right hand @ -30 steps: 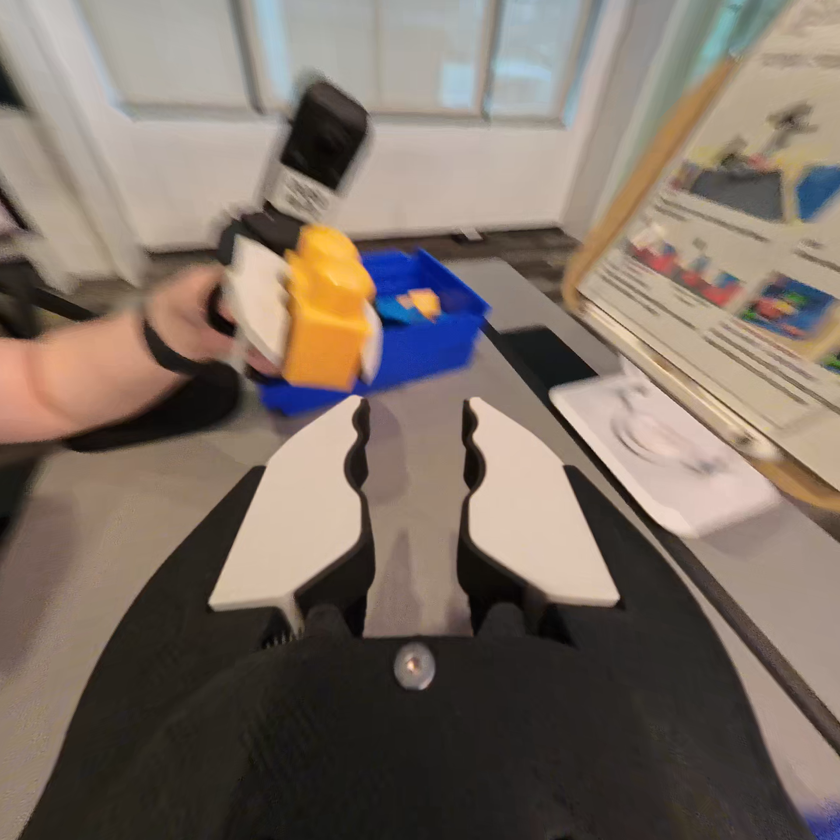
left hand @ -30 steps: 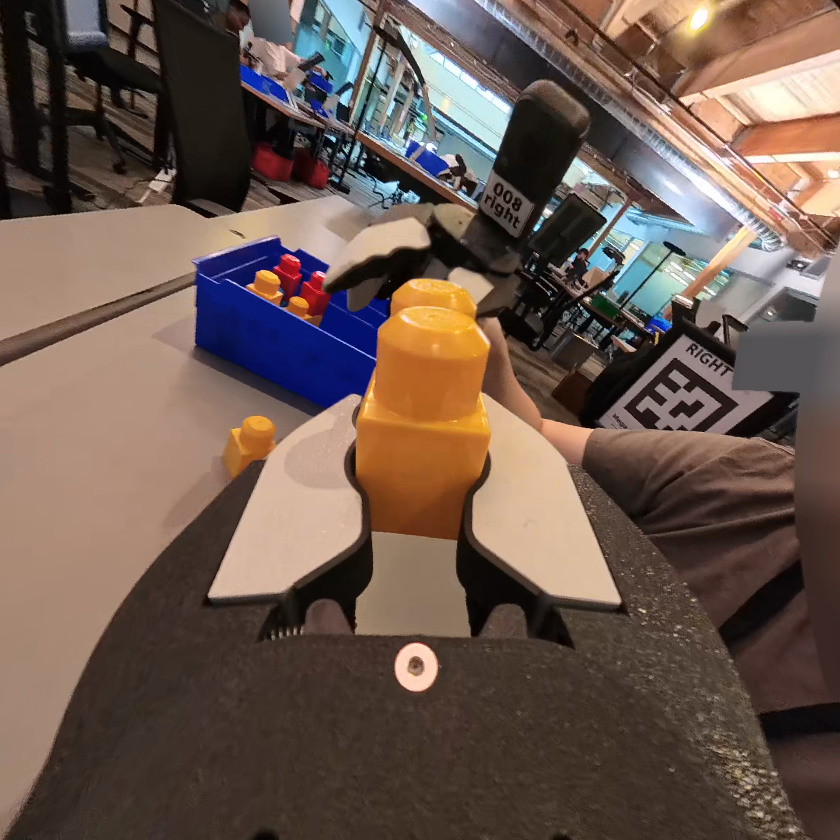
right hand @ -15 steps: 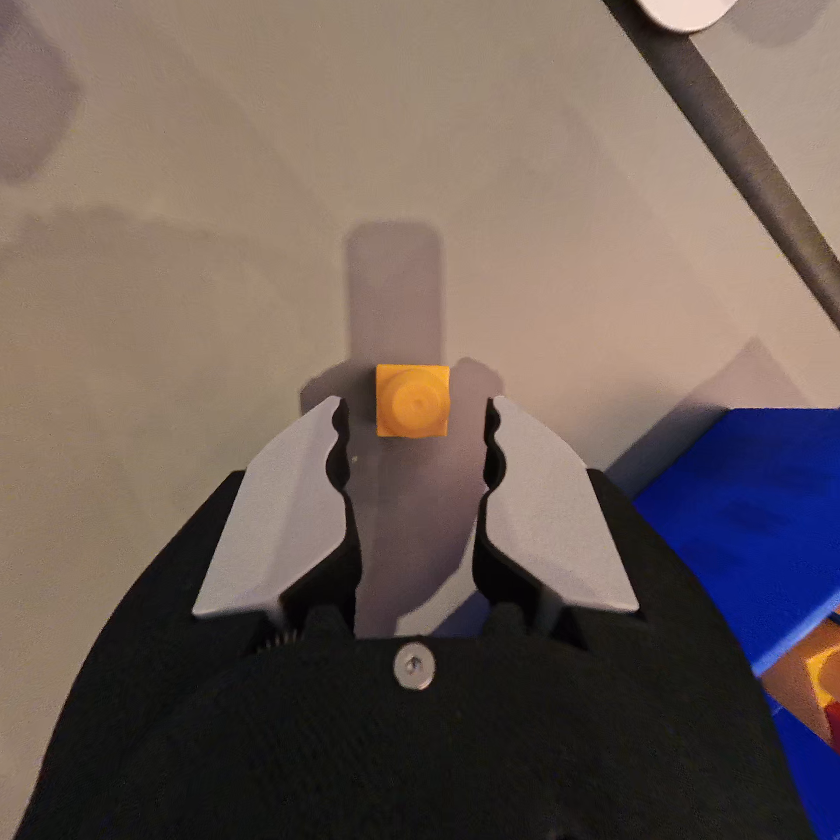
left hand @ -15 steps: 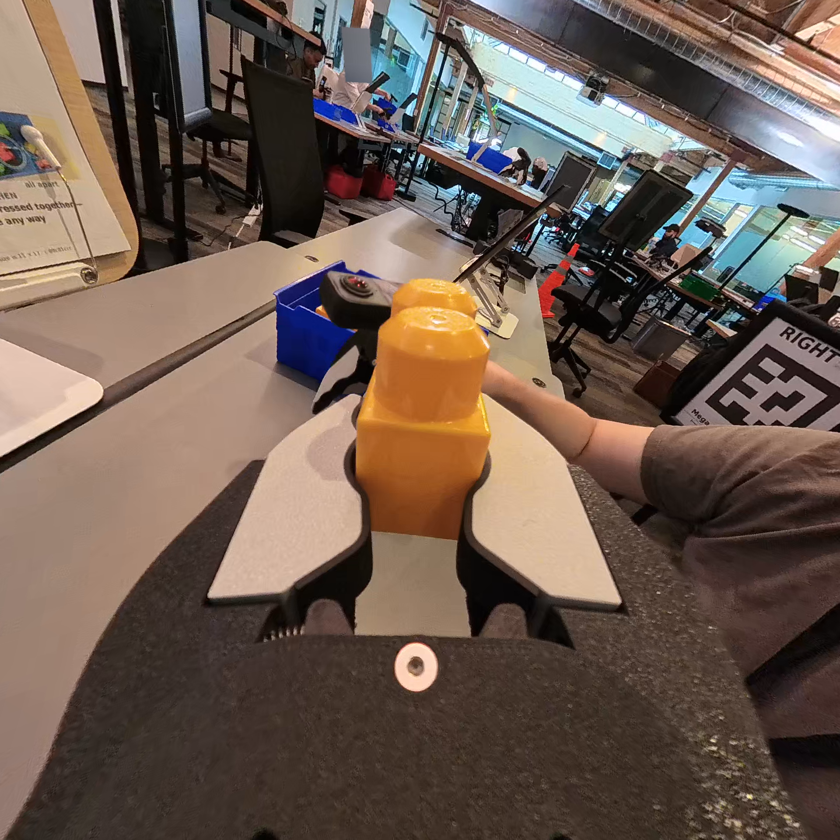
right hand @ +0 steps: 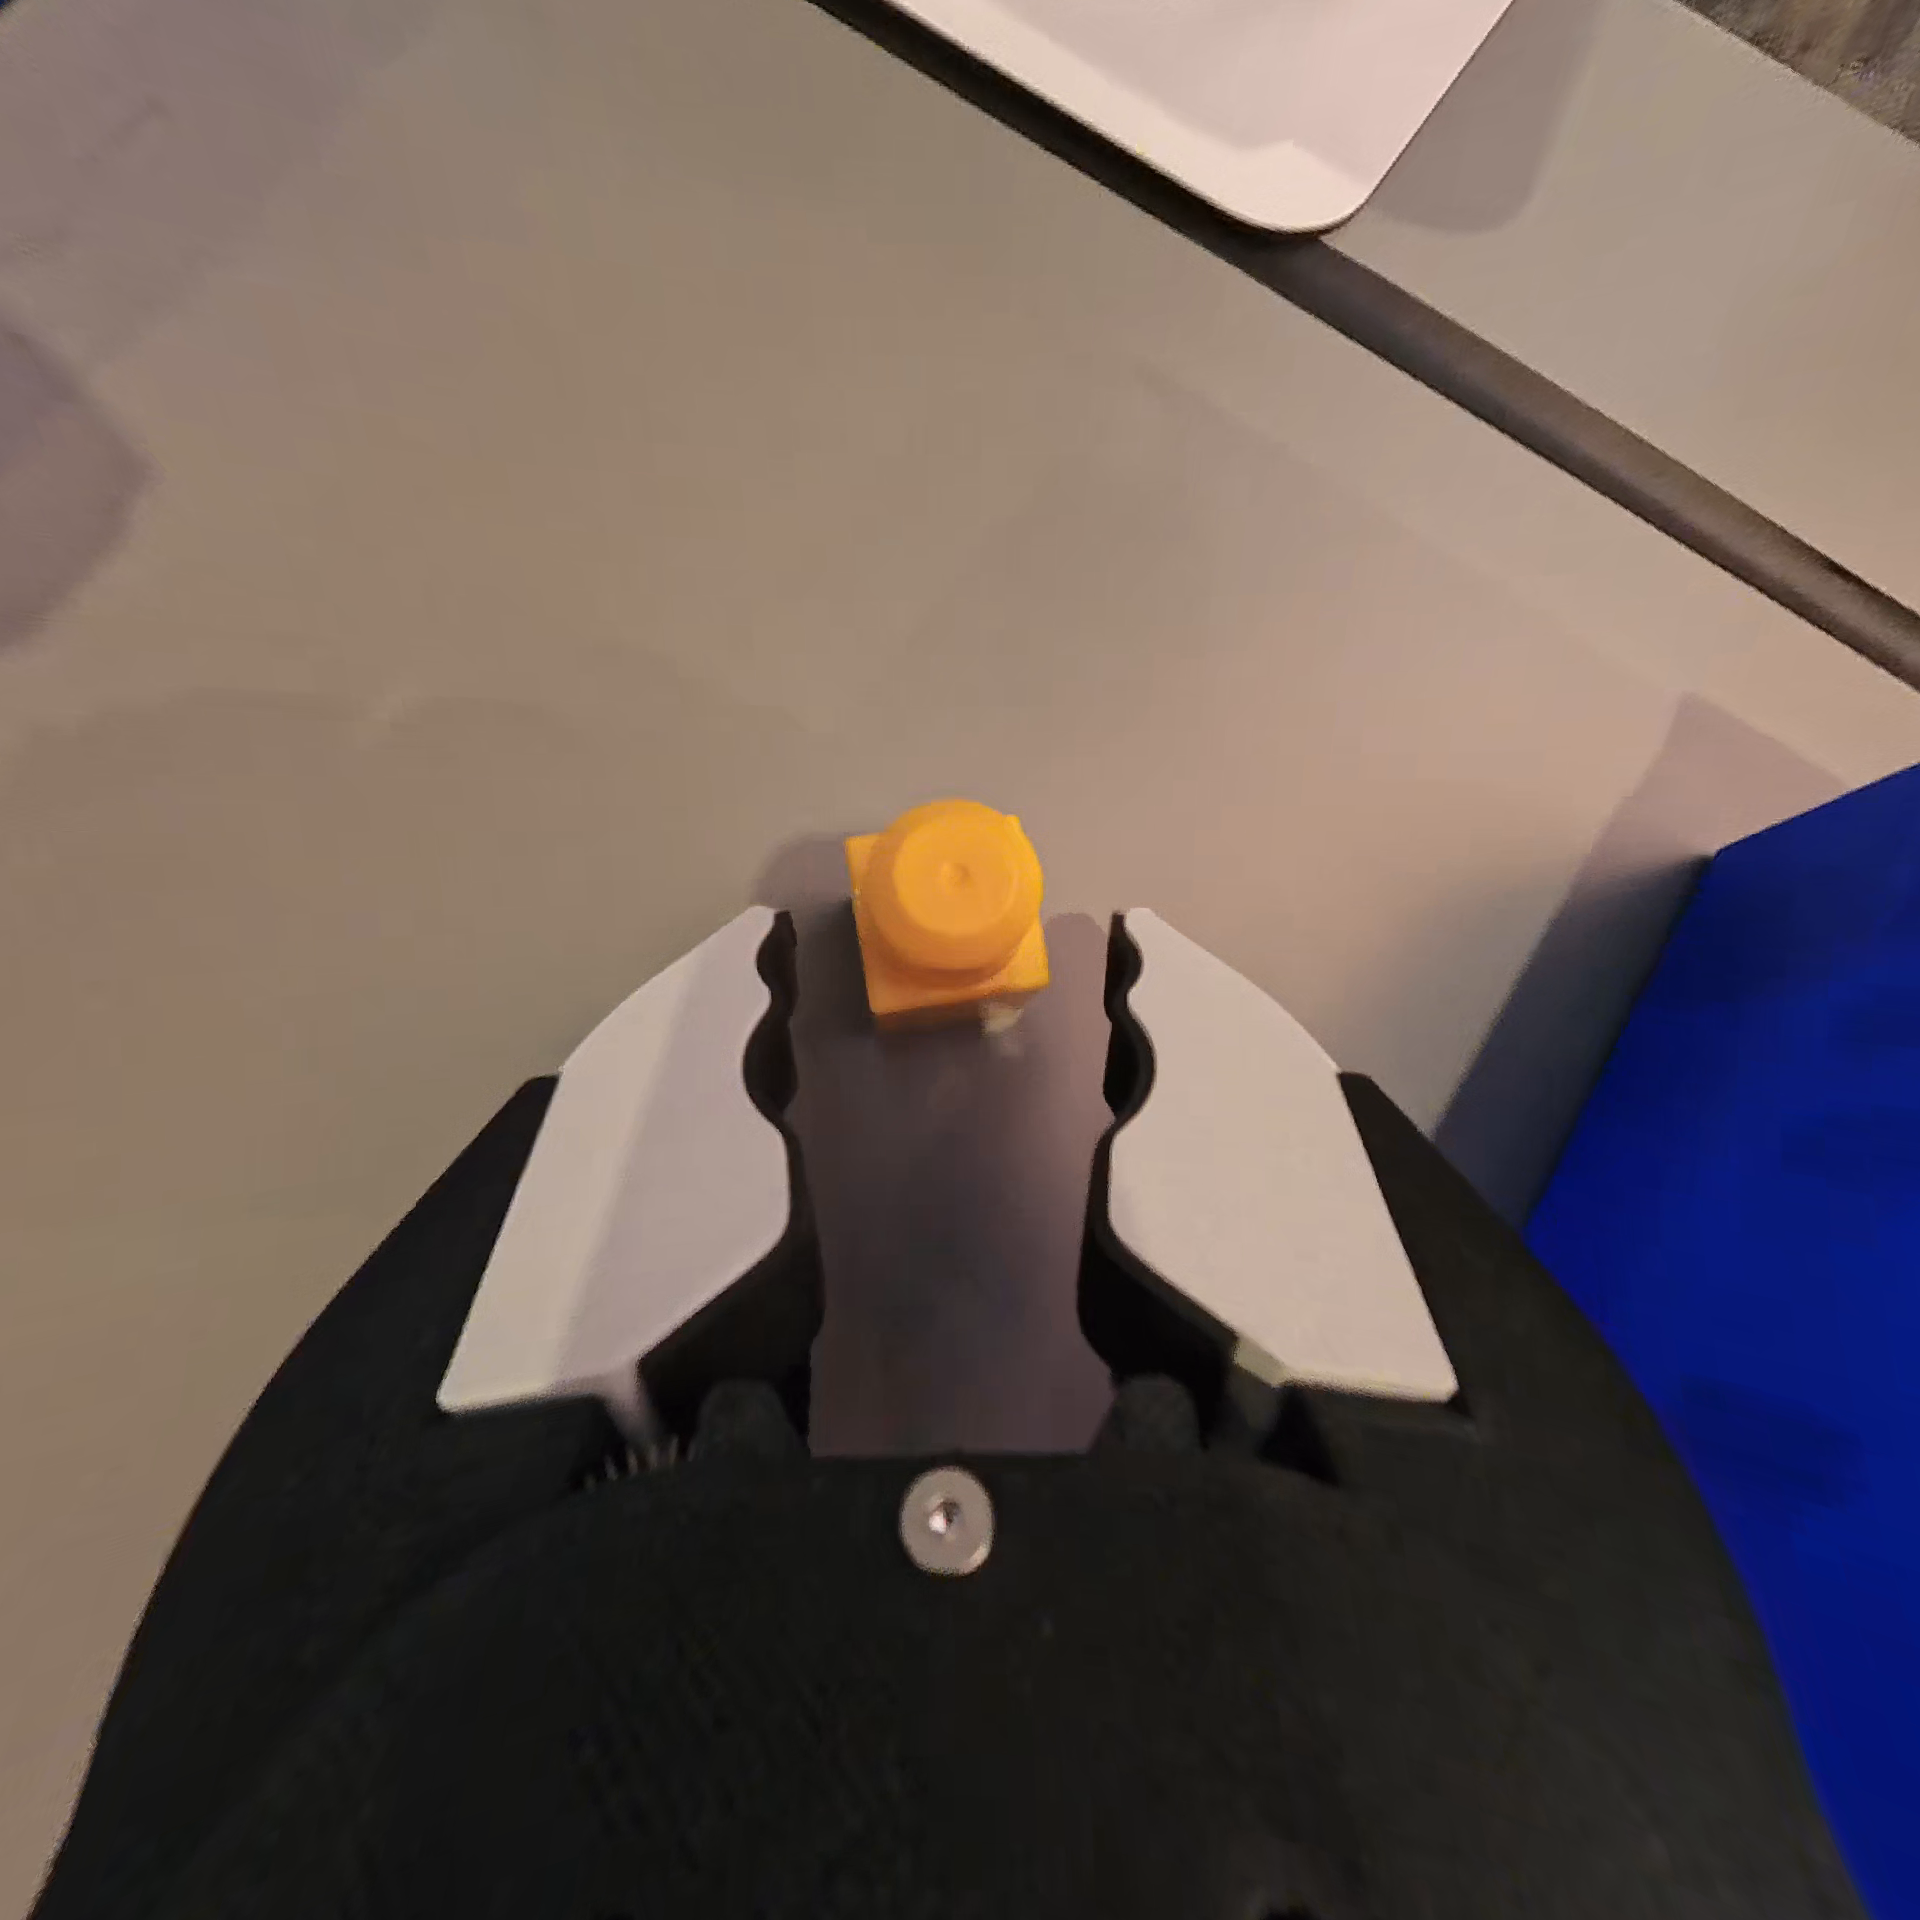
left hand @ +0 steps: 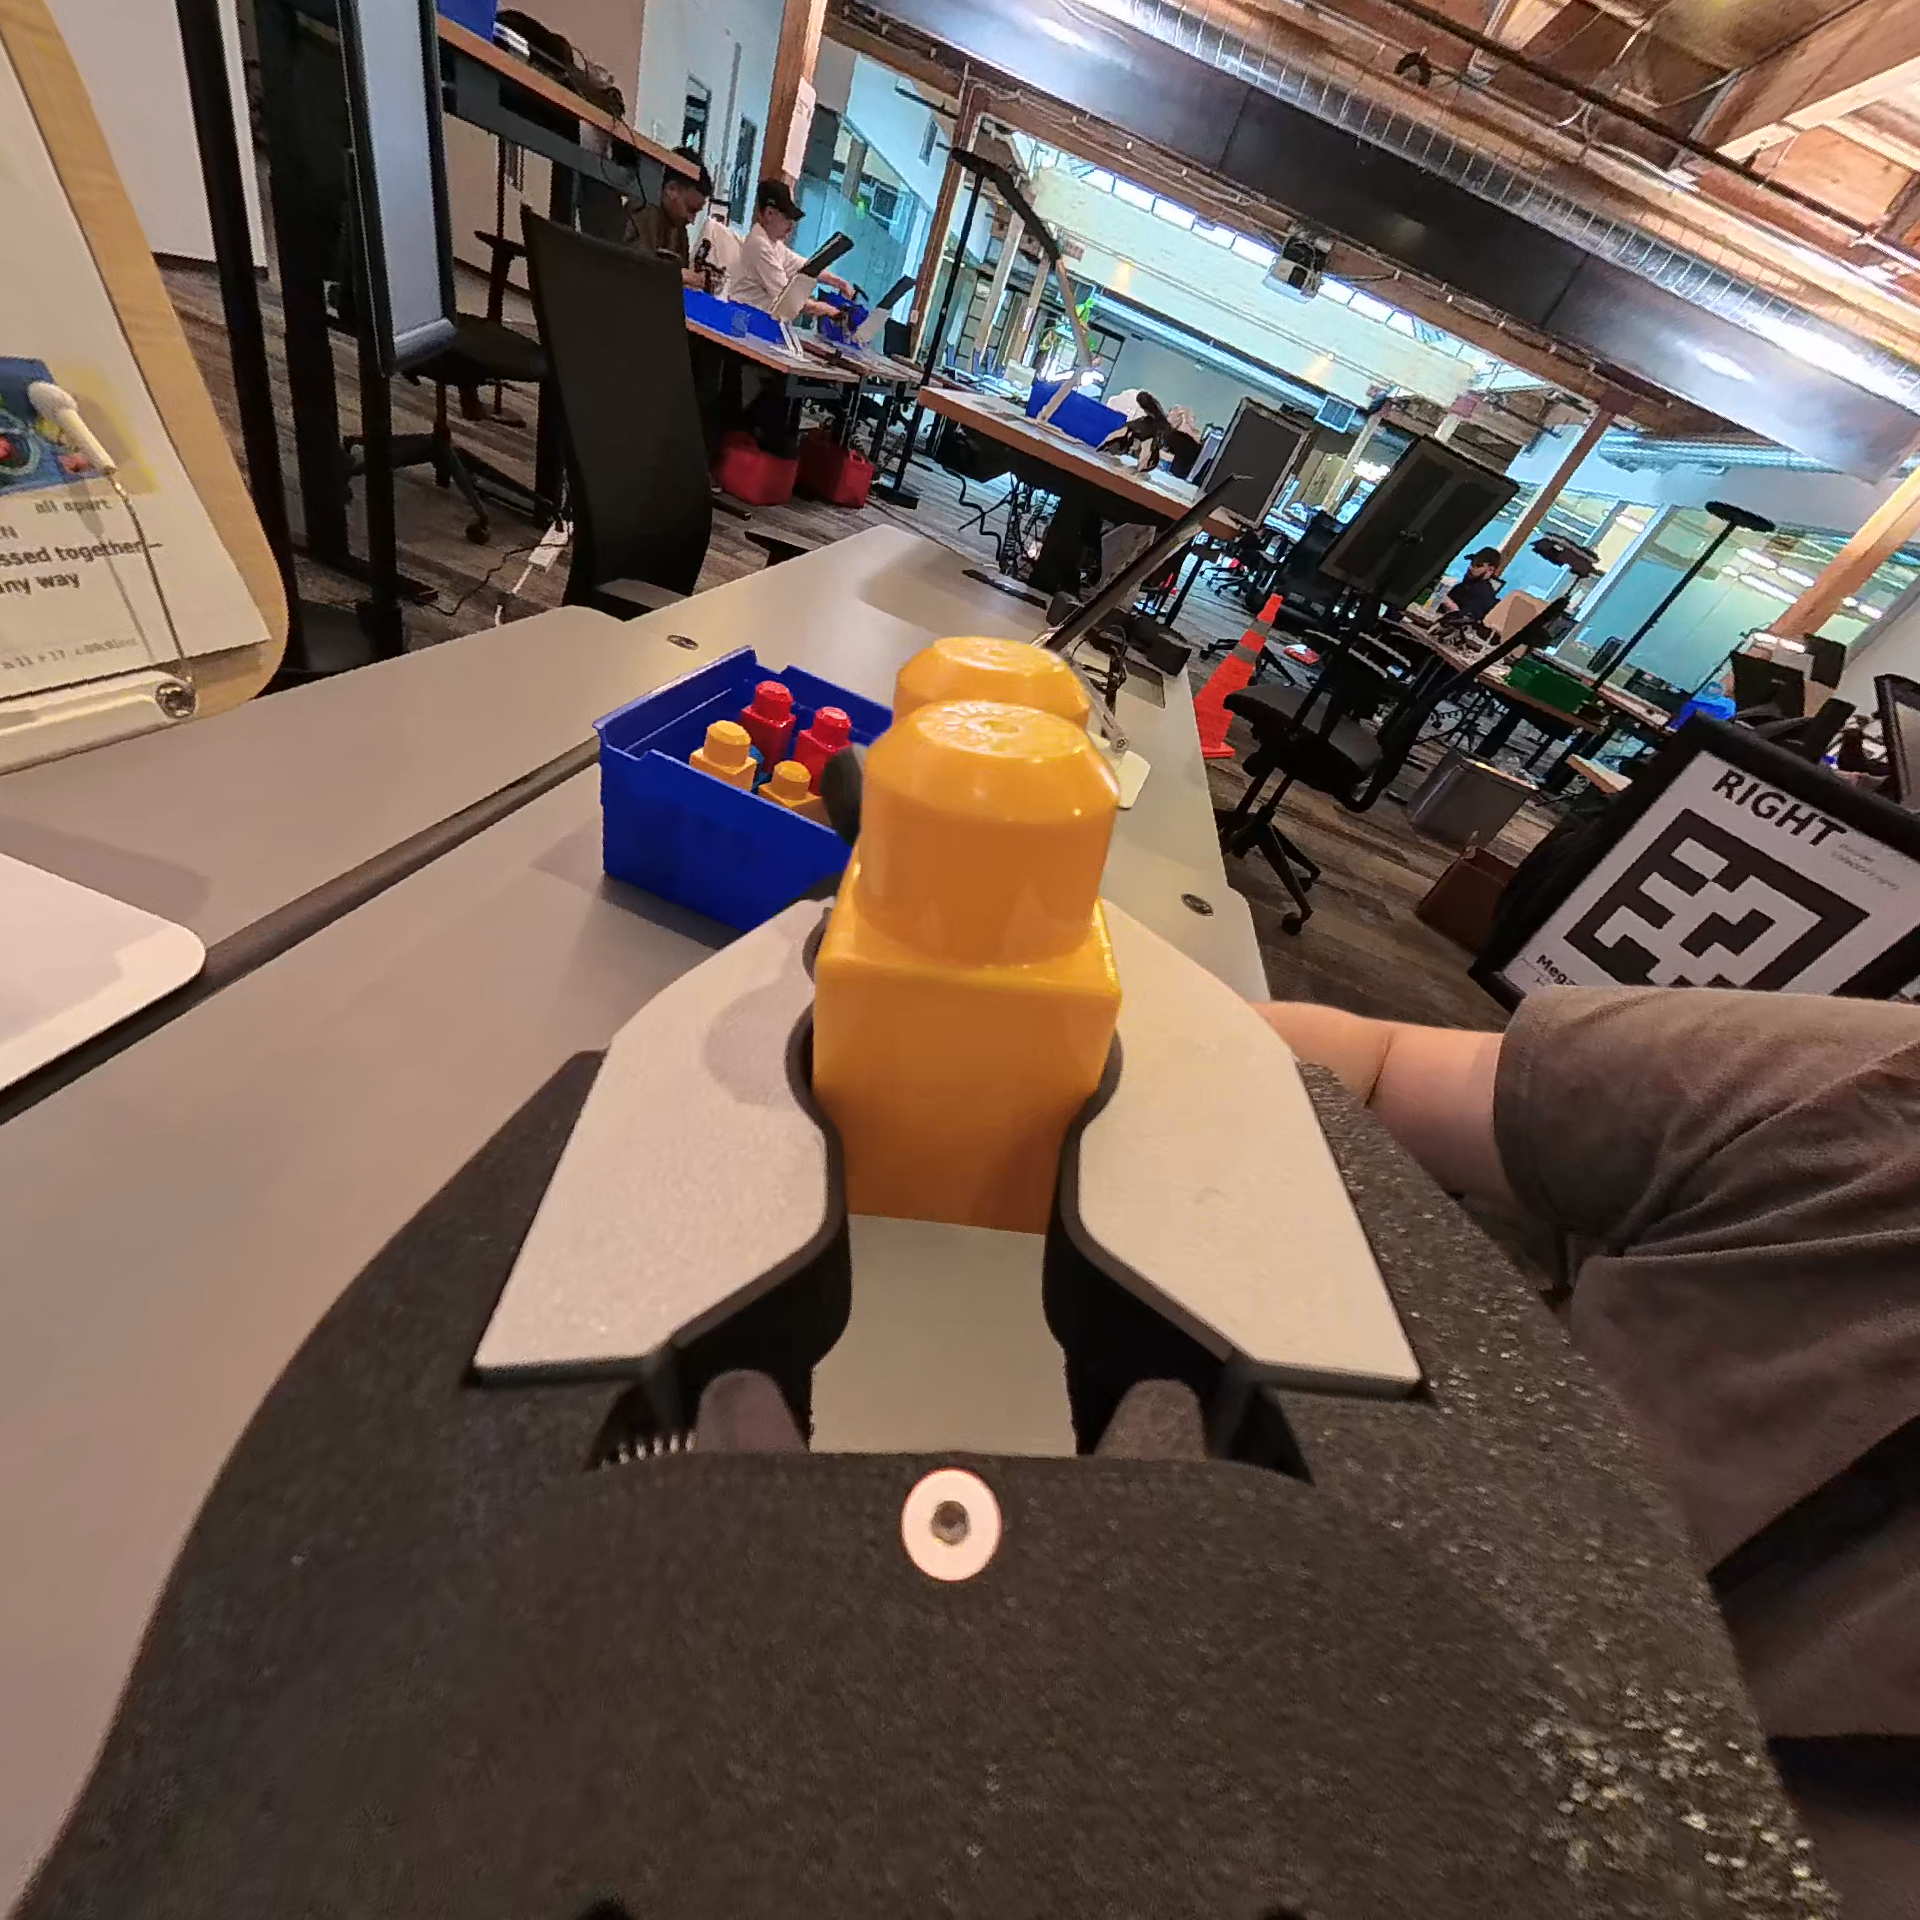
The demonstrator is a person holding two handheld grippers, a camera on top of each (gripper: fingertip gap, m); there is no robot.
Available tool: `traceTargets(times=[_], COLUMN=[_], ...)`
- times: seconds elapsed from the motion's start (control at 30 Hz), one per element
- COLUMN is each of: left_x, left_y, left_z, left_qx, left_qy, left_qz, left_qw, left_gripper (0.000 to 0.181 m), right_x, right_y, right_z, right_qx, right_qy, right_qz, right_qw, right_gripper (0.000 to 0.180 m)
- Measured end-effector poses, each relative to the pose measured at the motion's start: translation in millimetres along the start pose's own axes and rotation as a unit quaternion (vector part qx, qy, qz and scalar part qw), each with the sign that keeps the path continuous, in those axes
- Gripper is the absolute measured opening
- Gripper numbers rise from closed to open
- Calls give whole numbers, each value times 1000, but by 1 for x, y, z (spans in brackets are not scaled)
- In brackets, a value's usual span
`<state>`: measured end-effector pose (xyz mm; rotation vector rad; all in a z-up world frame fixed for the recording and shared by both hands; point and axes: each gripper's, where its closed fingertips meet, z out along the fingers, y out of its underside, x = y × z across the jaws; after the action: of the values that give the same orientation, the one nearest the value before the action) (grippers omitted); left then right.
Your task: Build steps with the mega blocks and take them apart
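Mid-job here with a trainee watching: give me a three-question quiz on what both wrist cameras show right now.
1. True or false: the left gripper is shut on a two-stud orange block.
2. Multiple choice: the small orange block on the grey table sits A) clamped by the right gripper, B) between its open fingertips, ungripped, C) inside the blue bin.
3. Fill in: in the left wrist view, the blue bin holds orange and ____ blocks.

Key: 1 true; 2 B; 3 red.
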<state>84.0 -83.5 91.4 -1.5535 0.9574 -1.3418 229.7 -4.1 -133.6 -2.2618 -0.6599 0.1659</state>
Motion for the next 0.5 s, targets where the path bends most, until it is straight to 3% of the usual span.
traceTargets(times=[0.1, 0.23, 0.37, 0.5], left_x=[6, 11, 10, 8], left_y=[-2, -5, -13, -11], left_z=[-1, -4, -14, -10], left_qx=[2, 1, 13, 16], left_qy=[6, 5, -5, -3], left_qz=[6, 19, 30, 32], left_qw=[1000, 1000, 999, 999], left_gripper=[42, 42, 42, 42], right_x=[3, 0, -7, -37], right_y=[9, 4, -46, -106], right_z=[9, 13, -22, -77], right_qx=[-13, 11, 104, 196], right_qy=[12, -15, -58, -206], right_qz=[-3, -1, -19, -25], right_qw=[1000, 1000, 993, 958], right_gripper=[58, 38, 37, 37])
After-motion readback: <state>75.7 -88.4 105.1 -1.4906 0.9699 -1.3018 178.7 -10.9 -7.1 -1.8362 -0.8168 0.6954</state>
